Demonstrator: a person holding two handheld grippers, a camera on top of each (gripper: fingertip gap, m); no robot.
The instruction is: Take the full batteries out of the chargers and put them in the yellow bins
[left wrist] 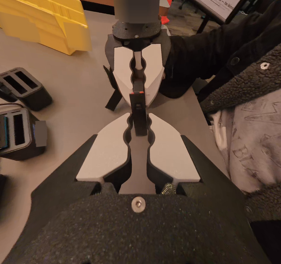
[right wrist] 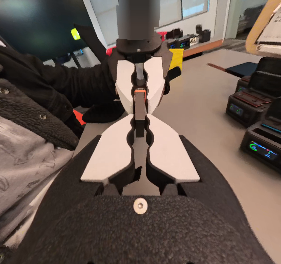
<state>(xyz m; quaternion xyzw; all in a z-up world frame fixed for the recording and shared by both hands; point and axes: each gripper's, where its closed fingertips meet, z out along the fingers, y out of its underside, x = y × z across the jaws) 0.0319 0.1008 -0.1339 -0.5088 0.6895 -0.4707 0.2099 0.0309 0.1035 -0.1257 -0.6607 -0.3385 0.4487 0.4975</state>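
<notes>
Dim warm light, blurred fisheye edges.

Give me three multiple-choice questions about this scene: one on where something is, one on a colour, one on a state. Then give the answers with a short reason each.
1. Where does the yellow bin sit in the left wrist view?
A. Far left on the table, beyond the chargers
B. Between the tongs
C. On the floor

2. What colour is the trim on the black battery?
A. Blue
B. Orange
C. White

3. What state is the battery in?
A. Seated in a charger slot
B. Lying in the bin
C. Gripped by the left tongs and the right tongs at once

Answers:
1 A: the bin stands at the upper left, past the two chargers.
2 B: an orange band shows at the battery's far end in the right wrist view.
3 C: both pairs of tongs face each other and close on the same battery.
</notes>
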